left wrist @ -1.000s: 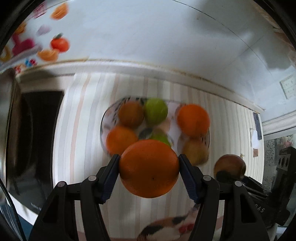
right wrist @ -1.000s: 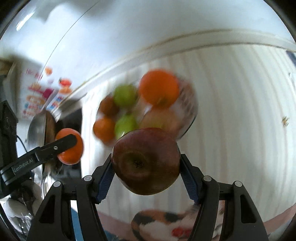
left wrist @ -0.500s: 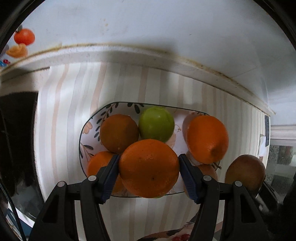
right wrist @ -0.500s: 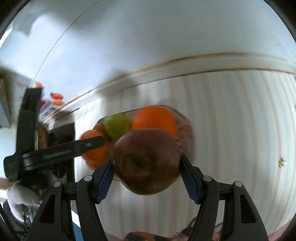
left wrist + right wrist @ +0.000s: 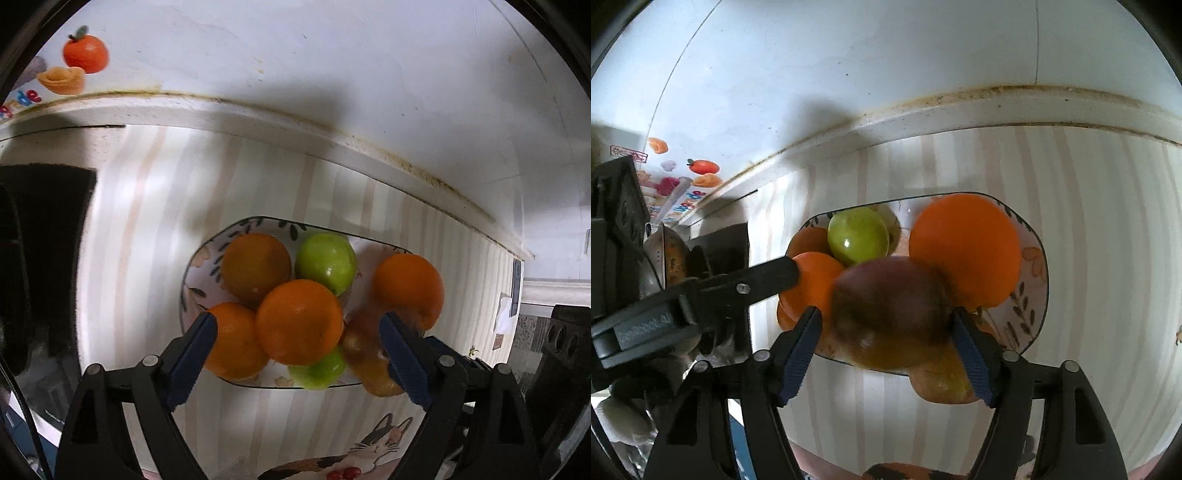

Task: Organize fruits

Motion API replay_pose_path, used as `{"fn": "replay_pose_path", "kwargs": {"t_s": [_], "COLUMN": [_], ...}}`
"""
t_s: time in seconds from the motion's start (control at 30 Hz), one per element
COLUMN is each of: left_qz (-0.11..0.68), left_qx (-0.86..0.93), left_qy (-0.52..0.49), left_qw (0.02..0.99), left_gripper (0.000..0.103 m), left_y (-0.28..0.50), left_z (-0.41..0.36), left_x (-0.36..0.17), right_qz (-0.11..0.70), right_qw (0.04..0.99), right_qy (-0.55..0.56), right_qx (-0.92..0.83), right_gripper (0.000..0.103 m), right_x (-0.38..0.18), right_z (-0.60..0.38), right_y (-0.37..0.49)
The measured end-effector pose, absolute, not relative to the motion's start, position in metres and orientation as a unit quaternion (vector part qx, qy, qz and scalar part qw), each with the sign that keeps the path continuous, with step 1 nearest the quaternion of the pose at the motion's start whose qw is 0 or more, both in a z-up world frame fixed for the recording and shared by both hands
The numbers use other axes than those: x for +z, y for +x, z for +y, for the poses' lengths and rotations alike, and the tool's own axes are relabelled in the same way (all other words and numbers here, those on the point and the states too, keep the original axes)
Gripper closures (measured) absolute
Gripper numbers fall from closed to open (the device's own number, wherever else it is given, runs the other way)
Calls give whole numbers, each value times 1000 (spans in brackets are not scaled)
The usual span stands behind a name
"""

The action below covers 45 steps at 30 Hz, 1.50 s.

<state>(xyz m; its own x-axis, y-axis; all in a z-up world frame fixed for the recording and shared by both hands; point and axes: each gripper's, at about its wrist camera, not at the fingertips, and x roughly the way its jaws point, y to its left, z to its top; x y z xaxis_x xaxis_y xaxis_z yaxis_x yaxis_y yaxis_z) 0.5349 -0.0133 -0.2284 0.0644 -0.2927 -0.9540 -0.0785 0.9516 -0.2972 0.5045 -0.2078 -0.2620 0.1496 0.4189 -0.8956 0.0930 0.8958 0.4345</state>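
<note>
A patterned plate (image 5: 195,266) (image 5: 1034,266) on the striped cloth holds several oranges and two green apples (image 5: 327,260) (image 5: 858,234). My left gripper (image 5: 297,332) hangs just above it, its jaws opening wide. The orange (image 5: 299,321) (image 5: 816,280) between them rests on the pile, clear of both pads. My right gripper (image 5: 886,328) is over the plate's near right side with its jaws opening. The dark red apple (image 5: 890,306) (image 5: 365,350) between them is blurred, with a gap at the left pad. A big orange (image 5: 964,251) (image 5: 410,288) lies behind it.
The wall and its ledge (image 5: 332,140) stand close behind the plate. A black stove top with a metal pan (image 5: 668,258) lies to the left. A cat-print mat (image 5: 369,450) is at the near edge. A yellowish fruit (image 5: 942,380) pokes past the plate's front rim.
Both grippers came forward and down over the plate. The left jaws opened and let the orange go onto the pile. The right jaws widened and the apple slipped loose.
</note>
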Motion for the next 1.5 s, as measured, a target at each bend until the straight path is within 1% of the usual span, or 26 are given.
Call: {"fn": "replay_pose_path", "kwargs": {"t_s": [0.03,0.07,0.1,0.17,0.37,0.57,0.67,0.87,1.27,1.5], "left_qz": [678,675,674,665,644,612,593,575,511,485], "left_qx": [-72,-69,-67,-62,-42,-20,-8,-18,-43,-50], "left_qy": [-136,-135,-134,-127,-92,-48,-22,-19,-17,-14], "left_qw": [719,722,724,733,758,789,805,818,858,873], "left_gripper": [13,13,13,13,13,13,13,13,13,13], "left_y": [534,532,530,524,497,457,435,395,327,297], "left_z": [-12,-10,-9,-7,-2,1,0,1,-5,-6], "left_x": [-227,-226,-224,-219,-207,-187,-176,-153,-82,-52], "right_qz": [640,636,632,627,621,597,592,575,502,476], "right_qw": [733,735,739,749,770,799,803,816,864,879], "right_qy": [202,204,203,188,129,72,60,49,32,39], "right_qx": [111,112,111,103,70,33,27,16,-2,2], "right_gripper": [21,18,17,12,6,5,4,4,4,4], "right_x": [-260,-257,-252,-243,-225,-200,-193,-177,-103,-66], "right_z": [-208,-209,-210,-209,-205,-204,-204,-202,-200,-199], "right_y": [504,503,502,500,484,454,435,394,308,272]}}
